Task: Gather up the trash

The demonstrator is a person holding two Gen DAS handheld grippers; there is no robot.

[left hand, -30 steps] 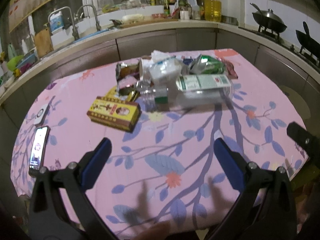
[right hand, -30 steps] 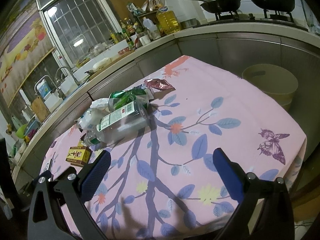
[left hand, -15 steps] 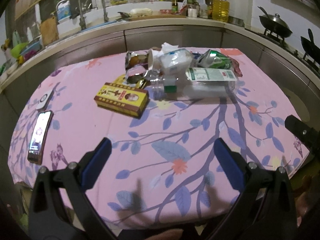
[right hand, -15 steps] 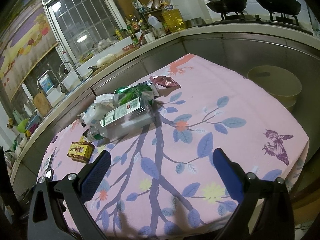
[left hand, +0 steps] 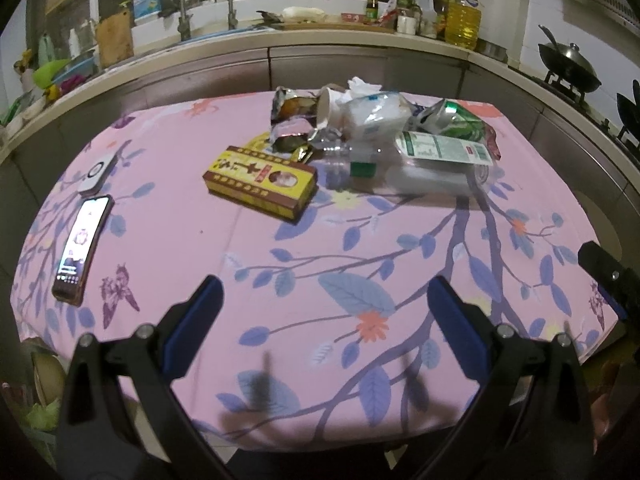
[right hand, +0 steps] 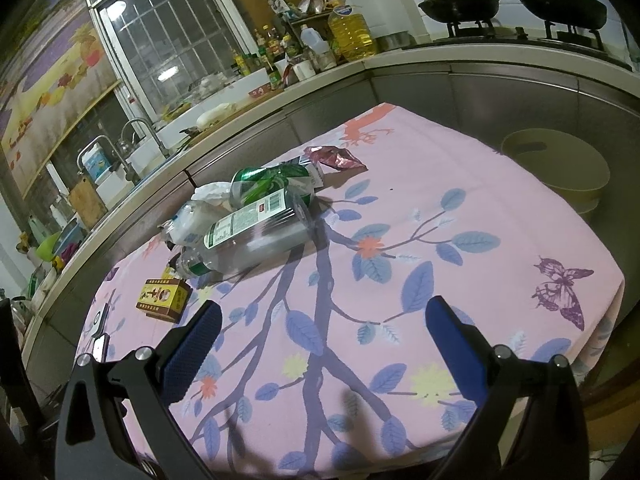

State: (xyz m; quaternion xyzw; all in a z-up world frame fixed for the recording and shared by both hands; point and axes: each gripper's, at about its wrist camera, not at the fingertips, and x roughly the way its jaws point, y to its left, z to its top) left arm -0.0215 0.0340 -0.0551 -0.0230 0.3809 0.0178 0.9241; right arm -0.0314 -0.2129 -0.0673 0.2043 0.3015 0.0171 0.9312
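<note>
a matt printed cloth (left hand: 200,248) carries a clear plastic bottle (left hand: 420,168), a glossy cardboard box (left hand: 260,184) and perhaps foil wrappers (left hand: 292,120).

Left gripper (left hand: 324,300) held level and low, blue-padded fingers (left hand: 192,322) spread wide, nothing between them. Right gripper (right hand: 322,322) likewise agape, pads (right hand: 454,340) far apart and empty, hovering off to the right, its black tip (left hand: 606,276) poking into the left wrist view.
</note>
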